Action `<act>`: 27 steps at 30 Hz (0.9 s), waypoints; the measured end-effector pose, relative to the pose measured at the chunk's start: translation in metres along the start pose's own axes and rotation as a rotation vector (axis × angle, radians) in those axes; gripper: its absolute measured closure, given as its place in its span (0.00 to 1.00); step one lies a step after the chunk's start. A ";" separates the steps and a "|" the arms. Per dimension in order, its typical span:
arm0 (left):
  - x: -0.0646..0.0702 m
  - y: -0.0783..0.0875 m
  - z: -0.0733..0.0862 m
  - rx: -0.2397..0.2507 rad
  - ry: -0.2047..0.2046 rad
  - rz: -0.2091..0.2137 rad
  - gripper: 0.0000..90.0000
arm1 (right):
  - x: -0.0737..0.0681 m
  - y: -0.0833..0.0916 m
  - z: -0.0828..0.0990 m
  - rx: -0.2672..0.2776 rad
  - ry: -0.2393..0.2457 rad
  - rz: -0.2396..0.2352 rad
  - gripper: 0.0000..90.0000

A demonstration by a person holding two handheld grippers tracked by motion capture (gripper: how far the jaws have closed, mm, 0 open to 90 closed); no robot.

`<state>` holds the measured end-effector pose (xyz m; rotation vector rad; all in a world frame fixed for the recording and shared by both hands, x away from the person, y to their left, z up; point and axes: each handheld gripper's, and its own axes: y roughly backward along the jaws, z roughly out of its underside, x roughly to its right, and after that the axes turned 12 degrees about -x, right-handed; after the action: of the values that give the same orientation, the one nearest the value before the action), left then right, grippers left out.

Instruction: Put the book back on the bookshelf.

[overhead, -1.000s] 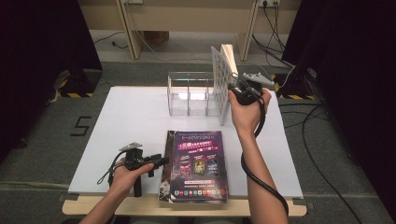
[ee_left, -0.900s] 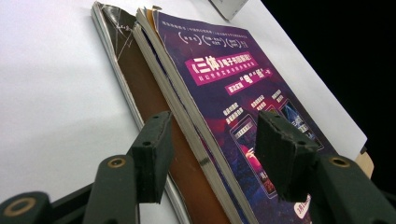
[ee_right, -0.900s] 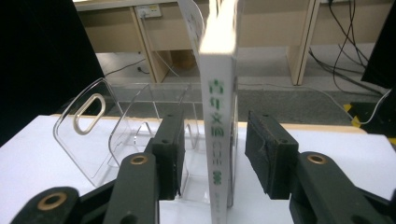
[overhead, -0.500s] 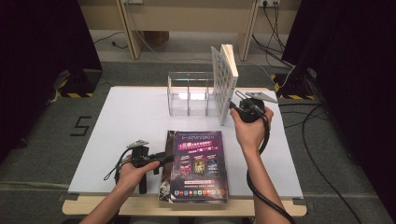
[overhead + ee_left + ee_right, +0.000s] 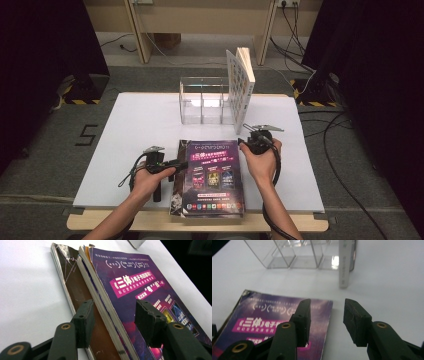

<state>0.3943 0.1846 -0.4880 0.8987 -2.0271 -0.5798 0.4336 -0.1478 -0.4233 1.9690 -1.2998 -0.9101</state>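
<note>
Purple and glossy, the top magazine (image 5: 212, 172) lay face up on a small stack at the near edge of the white table (image 5: 135, 130), its spine side toward the person's left. A brown-covered magazine (image 5: 80, 293) sat beneath it, poking out slightly at that side, so the stepped page edges offered a place to pry the top copy free.

Beyond the stack stood a clear acrylic organizer (image 5: 205, 100) with several compartments, and one book (image 5: 240, 82) was already upright against its right end, which suggests the flat magazines were meant to be stood there too.

At the stack's left edge the left gripper (image 5: 176, 163) was level with the pages. Its jaws had just been closing a little, yet remained well apart, straddling the edges of the upper magazines without either pad pressing on them; it gripped nothing.

At the far right corner of the purple cover, the right gripper (image 5: 245, 141) hovered, pointing toward the organizer. Its jaws were spread wide and empty, one over the cover's corner, the other over bare table, probably ready to steady or lift that side.
</note>
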 end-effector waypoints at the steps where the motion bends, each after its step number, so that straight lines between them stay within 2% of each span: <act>1: 0.000 -0.001 -0.001 -0.002 -0.002 -0.002 0.55 | -0.001 -0.004 0.004 -0.017 0.002 0.000 0.64; 11: 0.002 -0.009 -0.001 -0.023 -0.001 -0.013 0.58 | 0.000 -0.027 0.023 -0.117 -0.026 -0.046 0.64; 17: 0.004 -0.013 -0.002 -0.035 -0.014 -0.005 0.63 | 0.002 -0.031 0.024 -0.131 -0.033 -0.058 0.64; 25: 0.006 -0.015 -0.003 -0.048 -0.014 -0.024 0.64 | 0.002 -0.032 0.024 -0.150 -0.032 -0.067 0.63; 27: 0.005 -0.015 -0.005 -0.054 -0.001 -0.016 0.64 | 0.003 -0.033 0.023 -0.149 -0.032 -0.068 0.63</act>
<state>0.4016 0.1707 -0.4928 0.8830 -1.9976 -0.6414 0.4329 -0.1417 -0.4632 1.8999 -1.1536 -1.0437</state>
